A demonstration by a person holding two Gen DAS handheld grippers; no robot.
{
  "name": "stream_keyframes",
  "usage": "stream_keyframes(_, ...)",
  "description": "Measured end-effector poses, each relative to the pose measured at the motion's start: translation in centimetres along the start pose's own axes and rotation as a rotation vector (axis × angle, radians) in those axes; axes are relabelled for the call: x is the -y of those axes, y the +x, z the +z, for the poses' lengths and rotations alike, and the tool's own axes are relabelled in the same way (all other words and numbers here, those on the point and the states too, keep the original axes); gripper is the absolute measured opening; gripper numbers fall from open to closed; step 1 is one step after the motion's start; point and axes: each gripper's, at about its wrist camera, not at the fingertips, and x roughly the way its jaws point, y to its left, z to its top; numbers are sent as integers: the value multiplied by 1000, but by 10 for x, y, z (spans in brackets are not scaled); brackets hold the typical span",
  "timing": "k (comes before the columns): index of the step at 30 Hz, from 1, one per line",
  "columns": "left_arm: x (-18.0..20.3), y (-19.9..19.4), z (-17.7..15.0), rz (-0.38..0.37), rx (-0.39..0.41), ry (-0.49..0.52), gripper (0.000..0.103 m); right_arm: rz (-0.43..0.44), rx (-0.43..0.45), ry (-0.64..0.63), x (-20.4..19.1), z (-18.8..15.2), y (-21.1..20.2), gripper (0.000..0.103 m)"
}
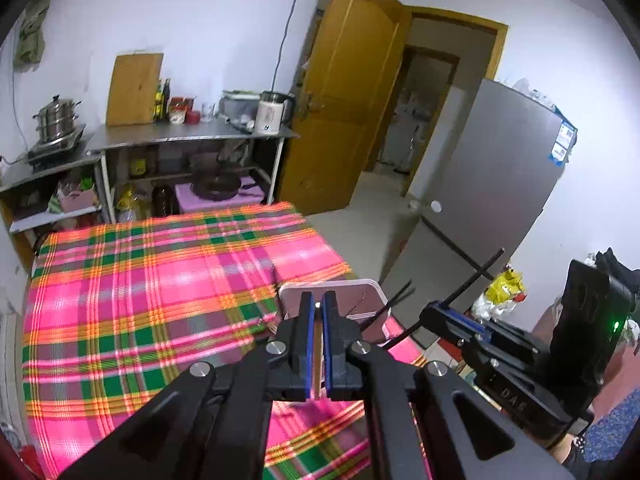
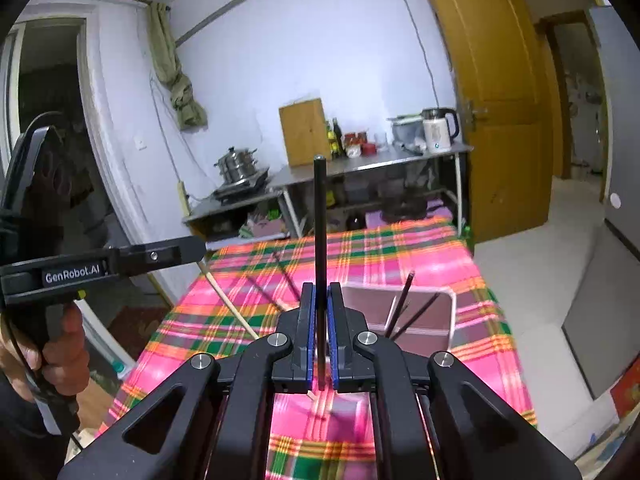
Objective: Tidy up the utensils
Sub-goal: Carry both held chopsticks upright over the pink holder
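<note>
Currently pinching a black chopstick [image 2: 320,216] upright in the right gripper [image 2: 321,300], low on the shaft; left gripper [image 1: 318,304] clamped on a pale wooden chopstick [image 1: 317,356]. Both light, stiff, slippery: grip mid-shaft, firmly. Beyond, white container [image 2: 450,312] holding more chopsticks on the plaid tablecloth [image 2: 400,256]

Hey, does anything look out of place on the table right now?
Yes. A few chopsticks lie loose and crossed on the plaid cloth, left of the white bin, while others already stand in it. Each tool holds one more: the left a pale one, the right a black one pointing straight up.
</note>
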Motion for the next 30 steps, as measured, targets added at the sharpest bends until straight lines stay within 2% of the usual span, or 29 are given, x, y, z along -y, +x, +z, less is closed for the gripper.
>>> stream_keyframes(5, 5, 4, 23, -13, 36, 10, 4, -28, 37, -8, 4, 13, -3, 5)
stream_keyframes(10, 1, 22, 31, -4, 38, 1, 4, -42, 31, -1, 8, 15, 9, 5)
stream_keyframes(16, -9, 44, 24, -4, 14, -27, 4, -59, 8, 3, 13, 11, 25, 5)
stream_keyframes(30, -21, 93, -9, 17, -118, -28, 5, -83, -107, -10, 19, -17, 65, 5)
